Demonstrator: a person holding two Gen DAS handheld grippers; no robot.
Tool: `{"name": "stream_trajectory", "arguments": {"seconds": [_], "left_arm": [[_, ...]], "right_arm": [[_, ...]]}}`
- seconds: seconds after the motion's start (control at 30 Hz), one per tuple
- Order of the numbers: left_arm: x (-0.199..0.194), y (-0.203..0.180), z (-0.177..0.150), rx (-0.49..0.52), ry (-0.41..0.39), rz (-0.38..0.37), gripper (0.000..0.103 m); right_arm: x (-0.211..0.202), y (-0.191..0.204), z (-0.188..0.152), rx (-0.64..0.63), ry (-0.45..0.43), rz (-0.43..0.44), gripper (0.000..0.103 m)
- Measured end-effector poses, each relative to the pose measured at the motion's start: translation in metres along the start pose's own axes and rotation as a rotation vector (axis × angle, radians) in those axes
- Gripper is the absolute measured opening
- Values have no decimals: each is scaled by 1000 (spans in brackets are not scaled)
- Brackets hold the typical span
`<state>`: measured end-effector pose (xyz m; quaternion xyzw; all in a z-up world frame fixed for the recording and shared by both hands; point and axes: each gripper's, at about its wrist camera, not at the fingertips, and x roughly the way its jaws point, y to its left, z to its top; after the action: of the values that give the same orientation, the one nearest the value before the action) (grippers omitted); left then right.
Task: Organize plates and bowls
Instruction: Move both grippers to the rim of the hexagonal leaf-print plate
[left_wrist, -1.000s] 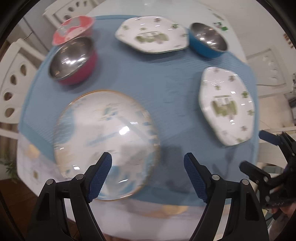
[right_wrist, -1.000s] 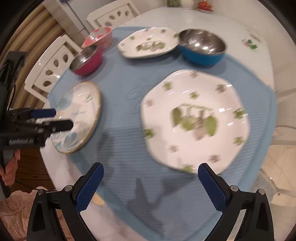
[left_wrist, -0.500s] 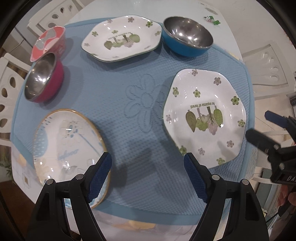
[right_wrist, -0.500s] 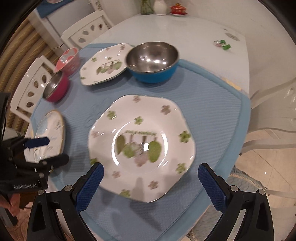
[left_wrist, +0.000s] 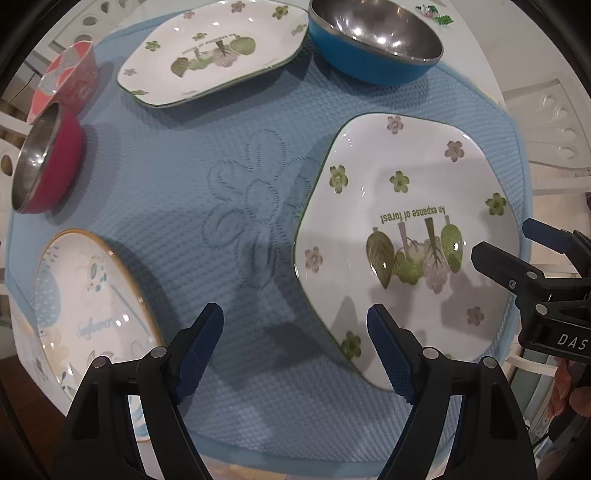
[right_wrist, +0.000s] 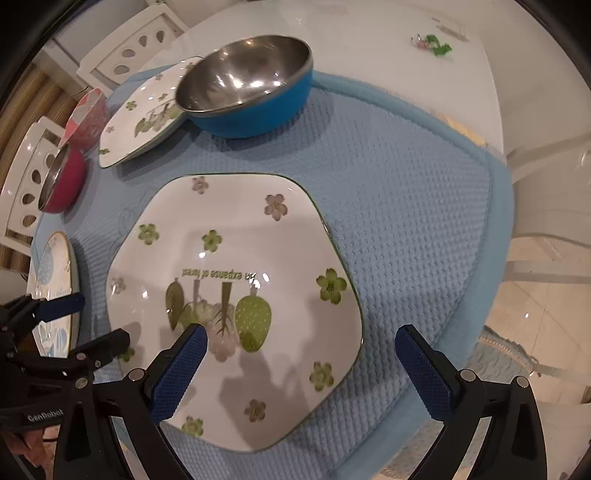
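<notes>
A white hexagonal plate with green flowers (left_wrist: 410, 229) (right_wrist: 236, 302) lies on the blue mat, near side. A second matching plate (left_wrist: 210, 51) (right_wrist: 144, 118) lies at the back, beside a blue steel bowl (left_wrist: 373, 40) (right_wrist: 247, 85). A red steel bowl (left_wrist: 44, 162) (right_wrist: 62, 177) and a pink patterned bowl (left_wrist: 66, 81) (right_wrist: 88, 118) stand at the left. A round gold-rimmed plate (left_wrist: 92, 310) (right_wrist: 51, 291) lies near left. My left gripper (left_wrist: 295, 350) is open and empty above the mat, just left of the near plate. My right gripper (right_wrist: 299, 369) is open and empty over that plate's near edge.
The blue quilted mat (left_wrist: 207, 155) (right_wrist: 406, 206) covers a white table (right_wrist: 388, 44). White chairs (right_wrist: 136, 40) (left_wrist: 554, 122) stand around it. A small green and red trinket (right_wrist: 432, 40) lies on the far tabletop.
Both grippers have moved down and forward, closer to the table. My left gripper shifted right, from the round plate to the near hexagonal plate. Both stayed open.
</notes>
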<state>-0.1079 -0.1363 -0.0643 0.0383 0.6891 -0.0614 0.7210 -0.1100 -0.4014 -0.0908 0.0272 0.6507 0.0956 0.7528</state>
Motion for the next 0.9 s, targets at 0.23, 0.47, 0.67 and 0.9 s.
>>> {"name": "stream_trajectory", "arguments": {"seconds": [0.23,0.47,0.67,0.9], "left_arm": [[21,-8,14,8,33,0,79],[31,-17,30,36,8,-28,81],[38,-19,44,16,-22,-71,91],[34,-27,47,54,-79,-137,62]], "right_arm": [[22,-4,7,15,29,52,102],[29,-9,7,31,12,91,101],[24,-21,2,75,-33,128,101],[13,-27,-7,48,-38,94,72]]}}
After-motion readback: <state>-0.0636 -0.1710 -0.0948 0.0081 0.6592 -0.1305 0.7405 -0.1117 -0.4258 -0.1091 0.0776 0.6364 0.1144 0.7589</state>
